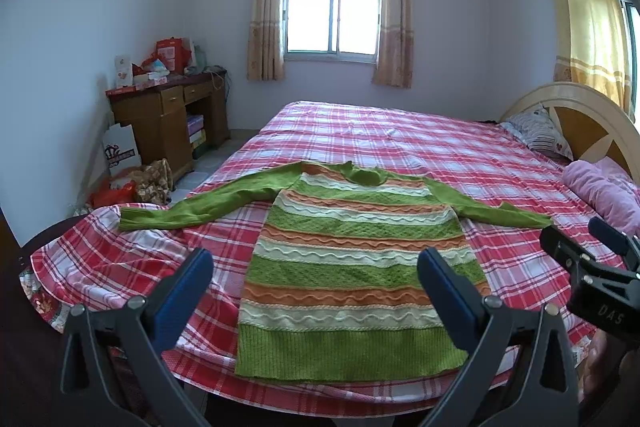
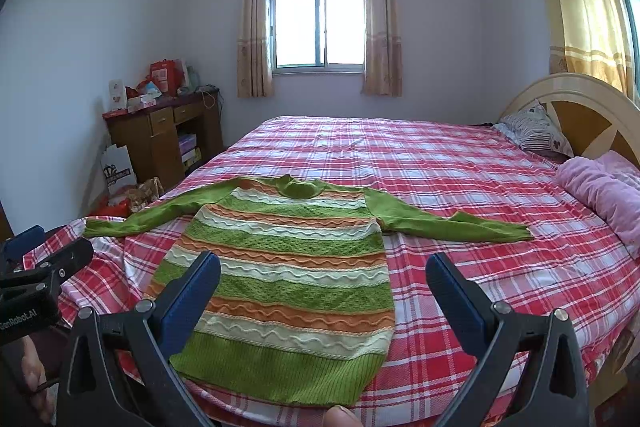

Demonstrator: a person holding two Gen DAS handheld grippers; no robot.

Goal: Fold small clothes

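A bed [image 1: 400, 147] under a red plaid sheet fills the curtained room; a knitted sweater [image 1: 360, 267] with wavy green, orange and cream stripes lies flat near its foot, sleeves outstretched. Left tool [image 1: 316, 271] and right tool [image 2: 324, 275] hover spread, holding nothing

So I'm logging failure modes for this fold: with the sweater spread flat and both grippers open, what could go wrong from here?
1. The sweater hem lies near the bed's edge, so a tug toward the person may drag it off.
2. The bedsheet is wrinkled near the left sleeve; the left gripper might pinch the sheet along with the knit.
3. The right sleeve stretches far out, so the right gripper could fold it unevenly.
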